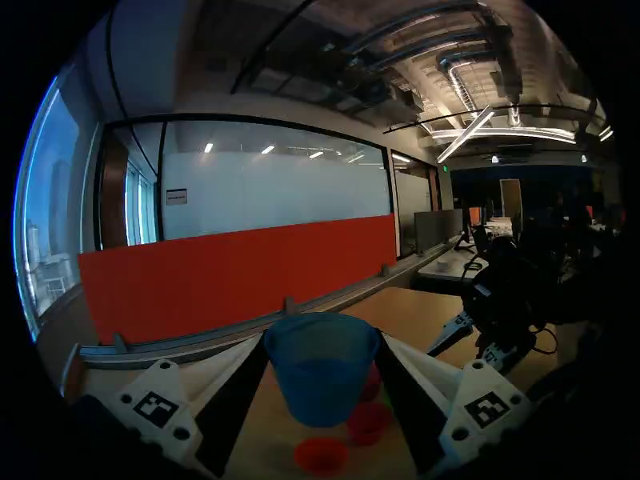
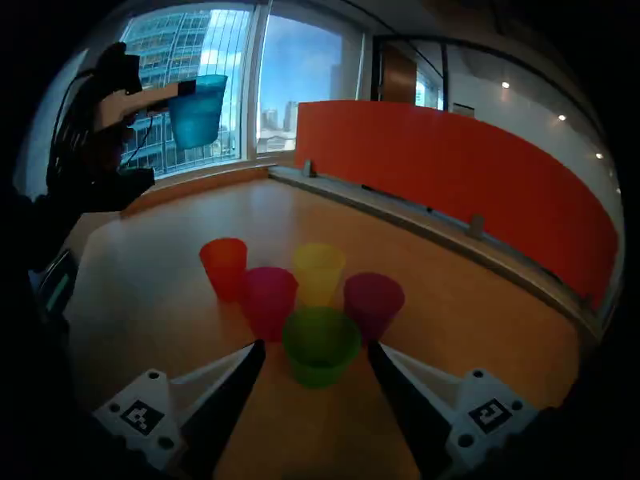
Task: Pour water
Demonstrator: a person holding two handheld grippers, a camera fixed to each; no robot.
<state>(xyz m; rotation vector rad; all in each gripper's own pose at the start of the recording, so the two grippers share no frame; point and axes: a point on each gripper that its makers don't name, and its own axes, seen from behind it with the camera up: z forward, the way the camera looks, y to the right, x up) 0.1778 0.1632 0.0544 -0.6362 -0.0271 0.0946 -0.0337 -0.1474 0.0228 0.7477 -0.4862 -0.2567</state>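
Grips a blue cup point(image 1: 320, 376) in the left gripper point(image 1: 322, 352), both fingers pressed to its sides, upright and high above the desk point(image 2: 160, 280), seemingly with water to about mid-height. Seen from the right gripper view, hangs well off to one side of the cluster rather than over it. Holds the right gripper point(image 2: 314, 352) open, one finger either side of a green cup point(image 2: 320, 360) standing on the desk, apparently just apart from its wall. Behind it, close-packed: orange cup point(image 2: 223, 264), pink cup point(image 2: 268, 300), yellow cup point(image 2: 318, 272), purple cup point(image 2: 373, 302). Cannot tell which is meant to be filled. Likely to splash or miss if tipped from this height: small mouths, tight spacing, so easy to wet the desk or fill a neighbour. May slip on the tapered, smooth-looking wall when tilted. Squeezing harder risks buckling a thin cup and pushing water over the rim. Could also shove the light green cup into the pink and purple ones if closed off-centre or nudged forward, toppling several. Safer to bring the blue cup low over the target and steady that first.
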